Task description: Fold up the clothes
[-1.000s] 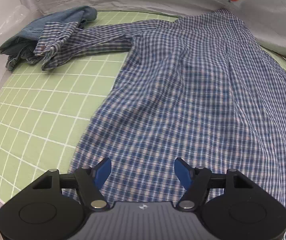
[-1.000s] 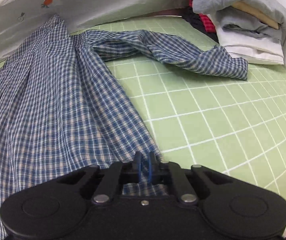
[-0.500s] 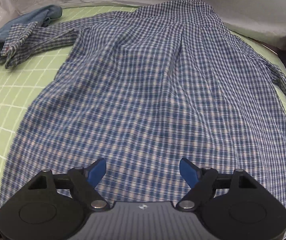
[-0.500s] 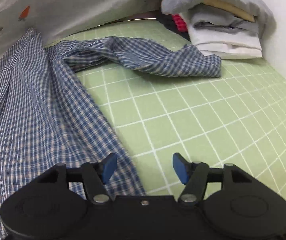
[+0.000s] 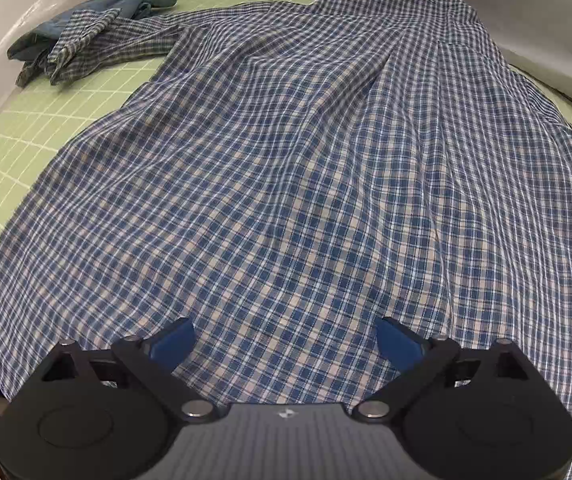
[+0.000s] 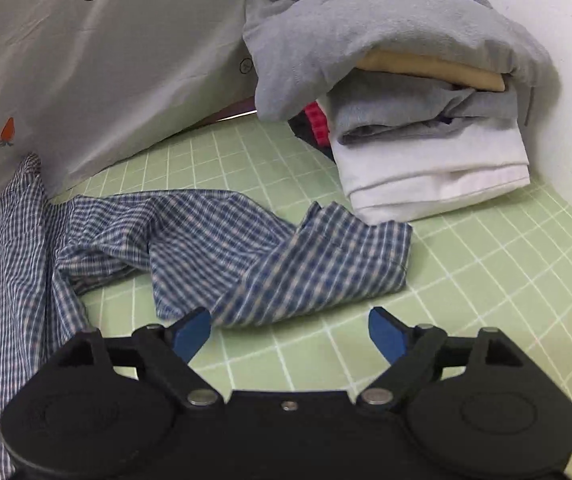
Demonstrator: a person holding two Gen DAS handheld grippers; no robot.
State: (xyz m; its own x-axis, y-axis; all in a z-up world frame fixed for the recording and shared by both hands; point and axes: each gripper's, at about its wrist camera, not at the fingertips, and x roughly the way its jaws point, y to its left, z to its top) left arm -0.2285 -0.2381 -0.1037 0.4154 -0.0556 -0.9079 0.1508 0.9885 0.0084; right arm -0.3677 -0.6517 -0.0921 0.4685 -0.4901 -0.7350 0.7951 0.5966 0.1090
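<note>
- My left gripper (image 5: pixel 284 338) hangs released above the blue-and-white checked cotton shirt (image 5: pixel 286 184), spread flat on the green gridded mat (image 5: pixel 26 136).
- My right gripper (image 6: pixel 289 330) is released too, near the shirt's crumpled sleeve (image 6: pixel 270 264).

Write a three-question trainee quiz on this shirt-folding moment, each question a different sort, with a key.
1. True or false: the right gripper is shut on the sleeve.
2. Which lies at the end of the shirt's far left sleeve? A) denim garment B) white towel C) red sock
3. Fill in: the folded stack stands on the ____ mat.

Key: 1 false; 2 A; 3 green
</note>
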